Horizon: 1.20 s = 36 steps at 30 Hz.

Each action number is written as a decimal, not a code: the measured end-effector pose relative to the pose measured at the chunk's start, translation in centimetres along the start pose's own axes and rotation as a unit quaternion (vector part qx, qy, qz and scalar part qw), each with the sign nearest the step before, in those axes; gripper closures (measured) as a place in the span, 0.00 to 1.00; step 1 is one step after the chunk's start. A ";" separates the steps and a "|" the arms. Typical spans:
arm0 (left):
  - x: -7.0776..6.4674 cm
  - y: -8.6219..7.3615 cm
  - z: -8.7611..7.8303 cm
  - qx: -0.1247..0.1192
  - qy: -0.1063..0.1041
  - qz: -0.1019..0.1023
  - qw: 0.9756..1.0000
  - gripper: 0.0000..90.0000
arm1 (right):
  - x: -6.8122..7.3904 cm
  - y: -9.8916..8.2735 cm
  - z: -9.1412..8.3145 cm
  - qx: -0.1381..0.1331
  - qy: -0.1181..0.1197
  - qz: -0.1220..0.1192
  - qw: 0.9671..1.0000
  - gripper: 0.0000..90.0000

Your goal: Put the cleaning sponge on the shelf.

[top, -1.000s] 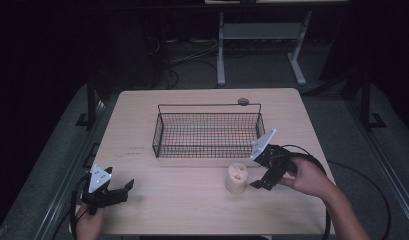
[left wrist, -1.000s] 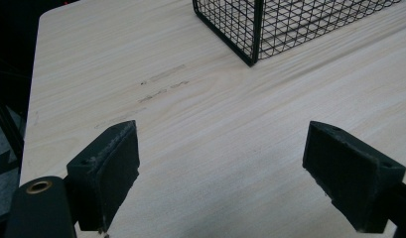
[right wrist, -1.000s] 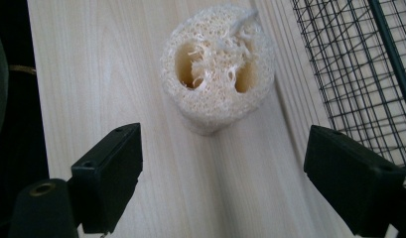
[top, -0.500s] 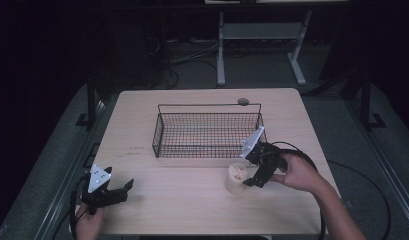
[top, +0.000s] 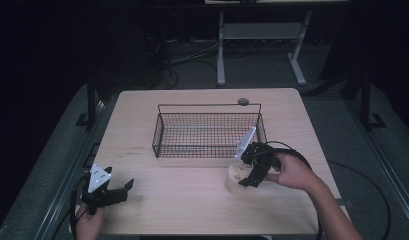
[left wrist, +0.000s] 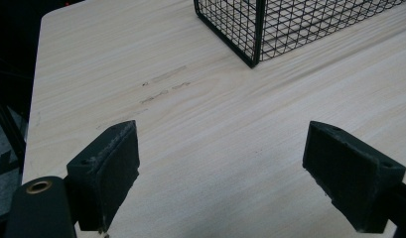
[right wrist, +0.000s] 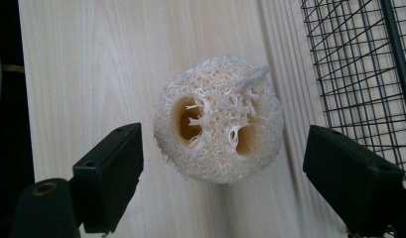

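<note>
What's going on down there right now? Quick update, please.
Right gripper open, jaws either side of the loofah sponge, not gripping. Left gripper open over bare table. Wire basket empty. Nothing in the way.

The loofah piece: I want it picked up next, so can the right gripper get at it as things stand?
Probably yes. The right gripper is open, its fingers flanking the loofah piece with bare table on either side; the wire basket stands beside it, apart.
</note>
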State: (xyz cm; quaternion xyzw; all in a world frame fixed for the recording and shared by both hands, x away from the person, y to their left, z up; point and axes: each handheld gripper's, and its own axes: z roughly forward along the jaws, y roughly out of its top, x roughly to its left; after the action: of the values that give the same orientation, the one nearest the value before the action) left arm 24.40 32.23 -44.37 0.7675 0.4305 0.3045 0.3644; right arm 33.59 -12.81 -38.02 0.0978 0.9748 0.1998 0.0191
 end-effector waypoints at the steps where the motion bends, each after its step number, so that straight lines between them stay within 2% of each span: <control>1: 0.0 0.0 0.0 0.000 0.000 0.000 1.000 0.15 | 0.0 0.1 0.1 0.000 0.002 -0.002 1.000 0.17; 13: 0.0 0.0 0.0 0.000 0.000 0.000 1.000 0.15 | -0.1 0.7 0.9 0.014 0.002 -0.005 1.000 0.18; 15: 0.0 0.0 0.0 0.000 0.000 -0.001 1.000 0.15 | 0.0 0.7 1.1 0.017 0.005 -0.006 1.000 0.22; 23: 0.1 0.0 0.0 0.001 0.001 0.000 1.000 0.15 | -0.1 0.9 1.5 0.027 0.005 -0.009 1.000 0.25; 26: 0.1 0.0 0.0 -0.001 0.002 -0.001 1.000 0.15 | -0.1 1.0 1.6 0.028 0.007 -0.013 1.000 0.31; 36: 0.1 0.0 -0.1 -0.001 0.001 -0.002 1.000 0.15 | 0.0 1.5 1.2 0.032 0.004 -0.023 0.999 0.32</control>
State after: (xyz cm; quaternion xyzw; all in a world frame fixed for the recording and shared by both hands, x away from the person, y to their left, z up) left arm 24.38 32.37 -44.34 0.7660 0.4322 0.3049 0.3655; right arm 33.94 -10.98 -38.55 0.0748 0.9828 0.1681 0.0164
